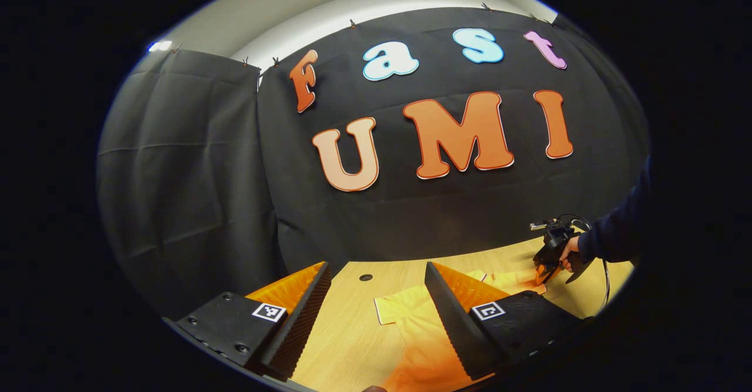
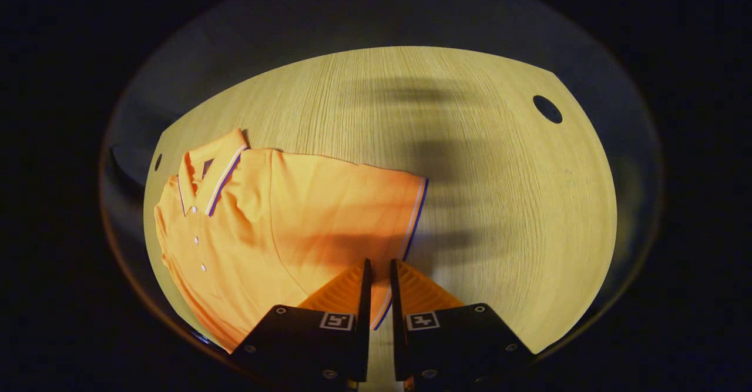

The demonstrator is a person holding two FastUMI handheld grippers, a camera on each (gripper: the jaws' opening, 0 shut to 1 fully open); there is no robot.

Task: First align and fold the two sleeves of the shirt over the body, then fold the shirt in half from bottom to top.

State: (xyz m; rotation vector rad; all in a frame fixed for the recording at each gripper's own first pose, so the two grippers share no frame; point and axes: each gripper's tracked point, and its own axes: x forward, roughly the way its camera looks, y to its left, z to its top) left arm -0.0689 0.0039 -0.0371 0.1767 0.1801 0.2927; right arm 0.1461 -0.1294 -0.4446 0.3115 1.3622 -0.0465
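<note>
Sleeve step in hand; shirt (image 2: pixel 276 221) flat on table (image 2: pixel 470 174); my right gripper (image 2: pixel 378 274) pinches sleeve (image 2: pixel 376 204) hem, jaws nearly closed; left gripper (image 1: pixel 376 298) wide open, empty, above shirt; next, I carry sleeve over body.

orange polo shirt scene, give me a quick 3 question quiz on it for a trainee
1. True or false: the left gripper has its fingers spread wide apart above the wooden table.
2. Which part of the orange polo shirt sits between the right gripper fingers? A) collar B) sleeve cuff edge C) button placket
3. Fill in: the shirt's collar and sleeve hem are trimmed with thin ___.

Key
1. True: nothing is gripped between them.
2. B: the fingers are nearly closed on the striped cuff edge of the sleeve, which lies spread flat on the table.
3. Stripes.
</note>
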